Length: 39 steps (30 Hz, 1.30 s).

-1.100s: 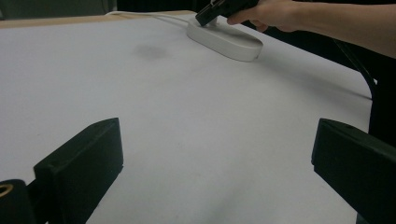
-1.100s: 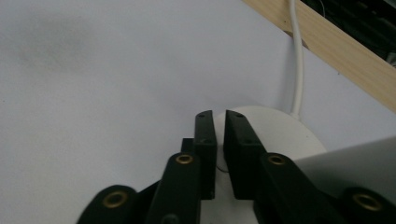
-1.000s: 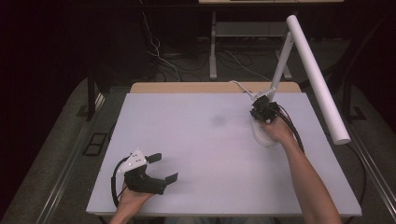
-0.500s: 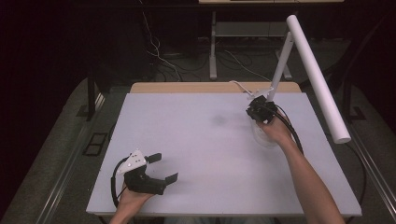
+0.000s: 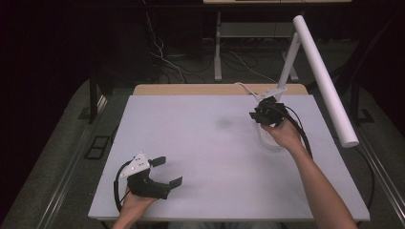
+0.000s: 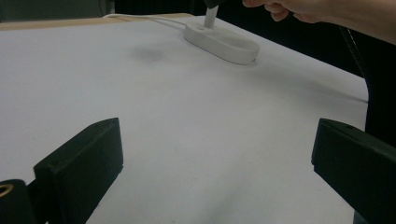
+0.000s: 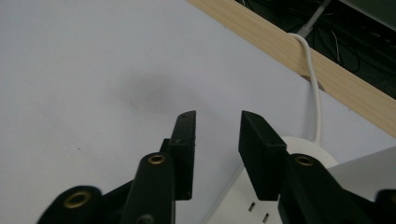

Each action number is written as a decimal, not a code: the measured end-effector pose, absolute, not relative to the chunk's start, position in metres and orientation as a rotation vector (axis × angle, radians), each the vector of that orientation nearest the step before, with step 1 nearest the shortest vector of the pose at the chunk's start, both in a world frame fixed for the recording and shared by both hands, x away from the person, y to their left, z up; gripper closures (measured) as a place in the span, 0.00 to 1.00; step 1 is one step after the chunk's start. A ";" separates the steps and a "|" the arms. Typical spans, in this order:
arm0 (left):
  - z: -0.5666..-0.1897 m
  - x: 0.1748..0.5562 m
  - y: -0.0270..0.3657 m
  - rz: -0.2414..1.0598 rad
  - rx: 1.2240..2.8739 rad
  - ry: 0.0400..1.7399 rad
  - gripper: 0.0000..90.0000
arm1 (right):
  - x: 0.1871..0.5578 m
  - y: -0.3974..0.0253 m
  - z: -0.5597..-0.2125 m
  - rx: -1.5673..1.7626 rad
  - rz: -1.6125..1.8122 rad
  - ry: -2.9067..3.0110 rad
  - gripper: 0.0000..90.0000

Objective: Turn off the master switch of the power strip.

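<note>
Over the lamp base [image 5: 270,141], the right gripper [image 5: 261,113] hangs slightly parted; near the table [image 5: 210,143] front, the left gripper [image 5: 167,171] rests wide apart. One lamp [image 5: 325,76].

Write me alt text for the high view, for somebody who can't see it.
A person reaches over a white table, holding the right gripper above the oval base of a white desk lamp at the far right. The left gripper rests near the front left corner, jaws spread open and holding nothing. A faint dark smudge marks the tabletop's middle.

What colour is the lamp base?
White, the lamp base shows best in the left gripper view.
</note>
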State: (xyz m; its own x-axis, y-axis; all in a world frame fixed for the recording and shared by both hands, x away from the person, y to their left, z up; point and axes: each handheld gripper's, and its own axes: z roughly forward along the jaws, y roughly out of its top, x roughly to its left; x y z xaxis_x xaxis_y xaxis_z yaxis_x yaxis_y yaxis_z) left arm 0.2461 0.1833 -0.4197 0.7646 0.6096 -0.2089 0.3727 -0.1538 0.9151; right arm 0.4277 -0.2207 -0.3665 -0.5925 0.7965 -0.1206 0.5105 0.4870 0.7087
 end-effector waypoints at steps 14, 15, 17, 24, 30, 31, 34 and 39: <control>-0.420 0.249 0.182 0.238 1.768 0.767 0.01 | 0.396 -0.222 -0.346 1.102 1.027 2.353 0.12; -0.420 0.249 0.182 0.238 1.768 0.767 0.01 | 0.392 -0.222 -0.345 1.104 1.032 2.362 0.10; -0.420 0.249 0.182 0.237 1.767 0.768 0.01 | 0.384 -0.221 -0.343 1.100 1.061 2.388 0.00; -0.420 0.249 0.181 0.238 1.769 0.767 0.01 | 0.360 -0.228 -0.345 1.096 1.130 2.373 0.00; -0.420 0.249 0.182 0.238 1.768 0.769 0.01 | 0.344 -0.234 -0.350 1.113 1.176 2.372 0.00; -0.420 0.249 0.182 0.239 1.769 0.769 0.01 | 0.341 -0.235 -0.350 1.114 1.187 2.370 0.00; -0.421 0.249 0.182 0.239 1.770 0.769 0.01 | 0.333 -0.237 -0.354 1.114 1.213 2.368 0.00; -0.420 0.249 0.182 0.240 1.770 0.769 0.01 | 0.319 -0.240 -0.363 1.148 1.232 2.367 0.00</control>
